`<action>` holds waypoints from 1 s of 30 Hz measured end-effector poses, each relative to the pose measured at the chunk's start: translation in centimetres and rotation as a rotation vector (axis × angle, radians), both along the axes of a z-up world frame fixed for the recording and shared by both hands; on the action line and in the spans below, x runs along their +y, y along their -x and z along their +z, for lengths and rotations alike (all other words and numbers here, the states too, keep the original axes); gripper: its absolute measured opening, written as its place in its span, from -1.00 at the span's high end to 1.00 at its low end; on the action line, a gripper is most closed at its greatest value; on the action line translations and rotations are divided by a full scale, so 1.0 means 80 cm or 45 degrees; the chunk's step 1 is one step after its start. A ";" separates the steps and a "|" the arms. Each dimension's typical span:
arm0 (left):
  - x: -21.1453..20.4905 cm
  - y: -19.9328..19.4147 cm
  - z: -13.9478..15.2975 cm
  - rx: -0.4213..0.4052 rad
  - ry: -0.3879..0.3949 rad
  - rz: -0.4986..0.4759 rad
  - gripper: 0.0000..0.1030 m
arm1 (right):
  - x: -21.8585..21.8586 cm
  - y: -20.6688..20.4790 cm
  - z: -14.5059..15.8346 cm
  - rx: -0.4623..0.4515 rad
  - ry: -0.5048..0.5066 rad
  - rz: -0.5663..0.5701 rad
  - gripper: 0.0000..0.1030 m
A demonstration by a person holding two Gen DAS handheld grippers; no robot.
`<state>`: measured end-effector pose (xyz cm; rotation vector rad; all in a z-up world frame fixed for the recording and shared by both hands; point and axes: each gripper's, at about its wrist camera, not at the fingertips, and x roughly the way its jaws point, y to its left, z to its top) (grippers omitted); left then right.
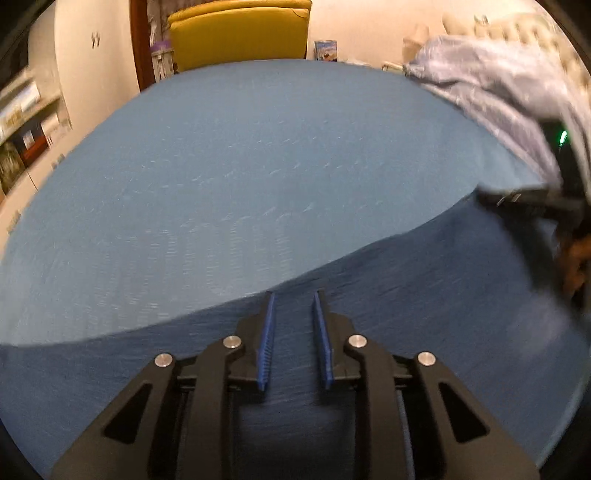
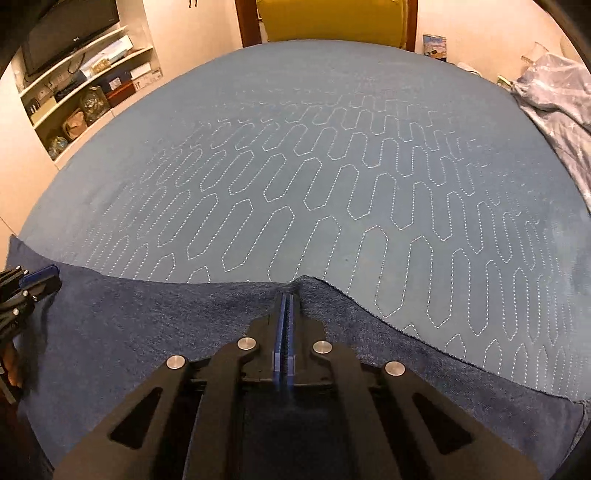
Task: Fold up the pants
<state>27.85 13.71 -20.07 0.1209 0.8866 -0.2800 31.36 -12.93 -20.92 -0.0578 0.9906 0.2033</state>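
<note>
Dark blue pants (image 2: pixel 147 332) lie across the near part of a blue quilted bed cover (image 2: pixel 332 166); they also show in the left wrist view (image 1: pixel 406 295). My right gripper (image 2: pixel 287 295) is shut on the far edge of the pants, pinching a small ridge of fabric. My left gripper (image 1: pixel 293 295) is open just above the pants' edge, with nothing between its fingers; the view is blurred. The left gripper also shows at the left edge of the right wrist view (image 2: pixel 40 278). The right gripper's body shows at the right in the left wrist view (image 1: pixel 524 199).
A pale blue-grey garment (image 2: pixel 561 107) lies crumpled at the cover's far right (image 1: pixel 498 85). A yellow chair (image 1: pixel 240 33) stands beyond the far edge. Shelves with boxes and a TV (image 2: pixel 70 33) line the left wall.
</note>
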 end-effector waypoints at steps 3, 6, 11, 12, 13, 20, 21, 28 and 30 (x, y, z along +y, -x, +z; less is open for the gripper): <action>0.082 -0.004 0.004 -0.002 -0.006 0.172 0.56 | 0.009 -0.002 0.000 0.007 0.026 -0.008 1.00; 0.186 -0.004 0.001 0.015 -0.021 0.337 0.40 | 0.012 -0.005 0.001 0.017 0.040 -0.013 1.00; 0.380 0.021 0.024 -0.044 -0.055 0.814 0.09 | 0.016 -0.008 0.004 0.026 0.062 -0.027 1.00; 0.406 0.032 0.031 -0.074 -0.070 0.883 0.09 | 0.018 -0.009 0.005 0.030 0.066 -0.032 1.00; 0.425 0.044 0.043 -0.117 -0.065 0.907 0.09 | 0.021 -0.010 0.006 0.032 0.069 -0.035 1.00; 0.442 0.061 0.021 0.073 -0.078 0.711 0.03 | 0.001 0.015 0.048 -0.048 0.034 -0.057 0.10; 0.463 0.060 0.017 0.088 -0.072 0.810 -0.17 | -0.013 0.032 0.069 -0.118 0.042 -0.087 -0.18; 0.414 0.123 0.094 -0.216 -0.079 0.865 -0.25 | -0.189 0.187 0.108 -0.200 0.116 -0.415 -0.50; 0.353 0.149 0.104 -0.226 -0.037 0.735 -0.24 | -0.240 0.239 0.094 -0.158 0.109 -0.529 -0.34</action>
